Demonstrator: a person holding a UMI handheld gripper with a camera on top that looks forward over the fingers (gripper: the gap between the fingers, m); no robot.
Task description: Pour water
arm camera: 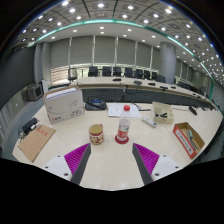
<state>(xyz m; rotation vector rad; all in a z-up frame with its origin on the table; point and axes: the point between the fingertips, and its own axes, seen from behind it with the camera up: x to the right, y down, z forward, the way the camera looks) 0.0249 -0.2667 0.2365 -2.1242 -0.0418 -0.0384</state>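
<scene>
Hovering back from the bench (110, 165), we hold the gripper (111, 158) released and empty; the bottle (123, 126) stands upright mid-bench beside the cup (96, 133), both within straight reach.

Single gripper-mounted wide-angle view, facing forward over a tabletop into an office room.

The camera sits above and behind the gripper (110, 160), looking along its two purple-padded fingers (76, 156) and slightly down onto the pale cream tabletop (110, 170). Nearest ahead stand a clear plastic bottle with a red cap (124, 124) and a small brown-lidded jar (96, 133), both beyond the fingertips. Farther back, rows of dark desks (130, 88) and the ceiling lights (100, 8) curve with lens distortion. No second view shares the scene.
</scene>
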